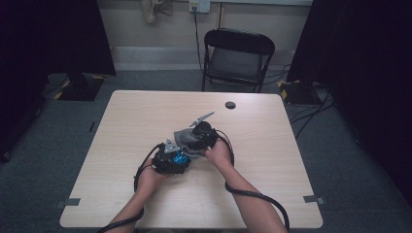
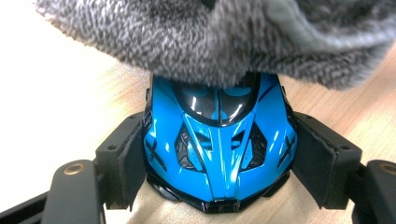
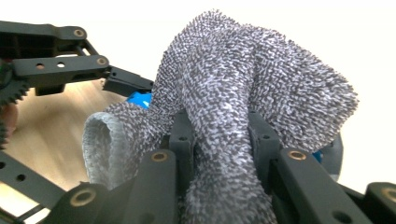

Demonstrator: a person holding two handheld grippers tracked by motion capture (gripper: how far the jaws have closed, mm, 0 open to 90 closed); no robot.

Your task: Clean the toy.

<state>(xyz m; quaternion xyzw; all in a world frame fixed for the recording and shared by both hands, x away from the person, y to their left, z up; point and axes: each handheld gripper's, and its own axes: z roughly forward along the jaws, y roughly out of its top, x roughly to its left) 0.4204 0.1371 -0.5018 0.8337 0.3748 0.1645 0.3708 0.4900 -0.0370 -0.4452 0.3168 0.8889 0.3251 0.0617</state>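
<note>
Clamping the blue toy car (image 2: 218, 144) on the desk (image 1: 121, 145), the left gripper (image 2: 218, 186) steadied it; beyond, the right gripper (image 3: 219, 140) pinched the grey cloth (image 3: 243, 93) over its roof, apparently mid-wipe. Next likely needed rubbing strokes.

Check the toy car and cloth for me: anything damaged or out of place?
Nothing stands out. The blue toy car sits squarely between the left claw's pads, body unmarked. The grey cloth is bunched in the right claw and drapes over the car's far end.
</note>
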